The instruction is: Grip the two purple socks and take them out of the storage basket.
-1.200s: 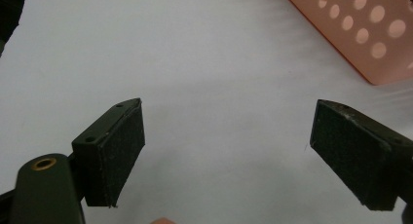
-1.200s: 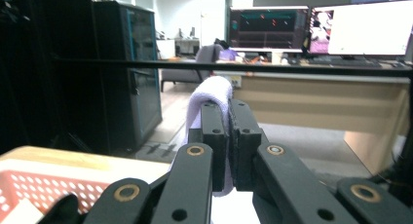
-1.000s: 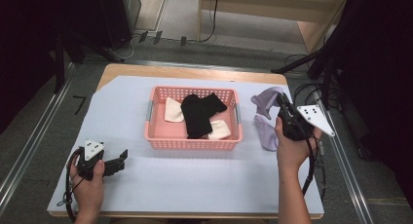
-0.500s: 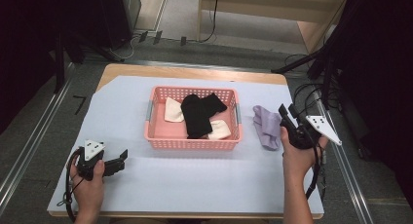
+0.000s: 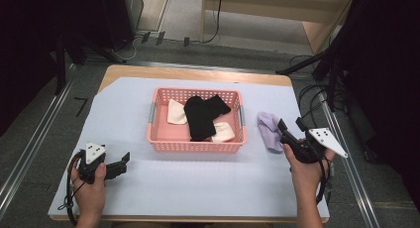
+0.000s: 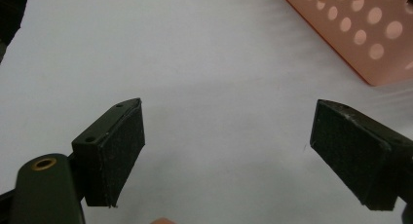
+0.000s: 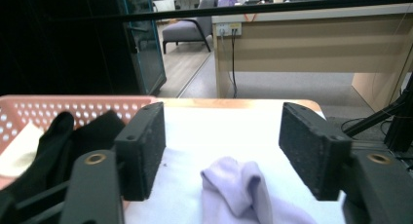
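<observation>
Left black two-jaw gripper (image 5: 119, 164) rests near-left on the white table cover (image 5: 198, 188), jaws wide, empty. Centre: pink perforated plastic basket (image 5: 195, 143). Right gripper (image 5: 289, 130): jaws have just been opening, nothing gripped. Crumpled lilac sock (image 5: 270, 131) lies just left of it, long axis near-to-far; its near end is cut off in the right gripper view.

The high view is looking forward and down from above my side of the table (image 5: 148, 198). The camera on my left gripper (image 6: 229, 160) is pointing close along its jaws at the white cover, catching a corner of the pink basket (image 6: 360, 44). The camera on my right gripper (image 7: 221, 151) is looking level across the lilac sock (image 7: 238, 190), sharing that basket (image 7: 73, 107) with the others
</observation>
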